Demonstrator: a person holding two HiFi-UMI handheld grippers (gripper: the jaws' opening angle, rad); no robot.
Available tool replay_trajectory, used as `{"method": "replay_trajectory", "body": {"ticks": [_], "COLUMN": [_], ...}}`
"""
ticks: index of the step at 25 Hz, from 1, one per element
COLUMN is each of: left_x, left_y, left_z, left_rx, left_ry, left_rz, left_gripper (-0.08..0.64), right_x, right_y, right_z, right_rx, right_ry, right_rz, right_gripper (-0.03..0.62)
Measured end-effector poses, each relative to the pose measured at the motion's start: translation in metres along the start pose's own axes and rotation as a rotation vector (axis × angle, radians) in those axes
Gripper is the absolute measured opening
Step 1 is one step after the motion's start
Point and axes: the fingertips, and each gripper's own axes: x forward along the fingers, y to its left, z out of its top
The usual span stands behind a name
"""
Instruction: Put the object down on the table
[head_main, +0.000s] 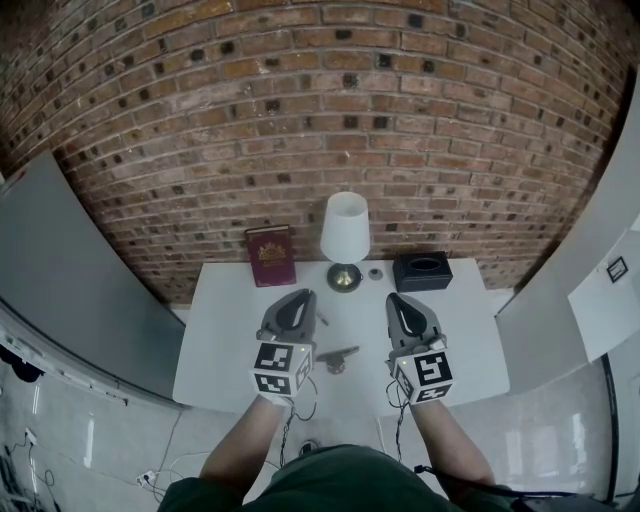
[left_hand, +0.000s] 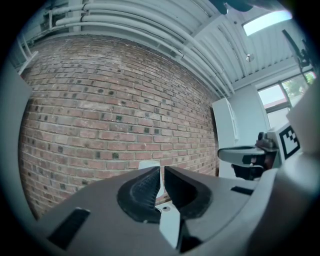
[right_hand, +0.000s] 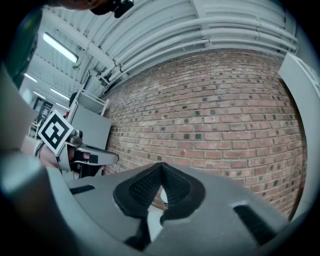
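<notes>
A small brass-coloured object (head_main: 338, 358) lies on the white table (head_main: 230, 340), between my two grippers and close to the front edge. My left gripper (head_main: 300, 294) (left_hand: 161, 170) hovers just left of it, its jaws drawn together to a thin slit with nothing in it. On the other side, my right gripper (head_main: 396, 298) (right_hand: 161, 165) has its tips touching and holds nothing. Both point toward the brick wall. Each gripper view shows the other gripper from the side: the right gripper (left_hand: 247, 157) and the left gripper (right_hand: 90, 157).
At the back of the table stand a red book (head_main: 271, 256), a lamp with a white shade (head_main: 345, 235), a small round item (head_main: 375, 273) and a black box (head_main: 421, 270). A thin small piece (head_main: 321, 319) lies mid-table. Grey panels flank the table.
</notes>
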Motion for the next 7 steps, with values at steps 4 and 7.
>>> {"method": "replay_trajectory", "body": {"ticks": [4, 7], "left_x": [-0.0011, -0.0020], "left_y": [-0.0021, -0.0047], "left_z": [-0.0018, -0.0043], "left_rx": [0.002, 0.003], "left_ry": [0.004, 0.007], "left_rz": [0.001, 0.002], "left_gripper": [0.028, 0.028], "right_x": [-0.0018, -0.0040], "right_y": [0.0000, -0.0005], "right_z": [0.0000, -0.0005], "right_rx": [0.000, 0.002], "right_ry": [-0.002, -0.005], "right_rz": [0.001, 0.002], "right_gripper": [0.002, 0.002]}}
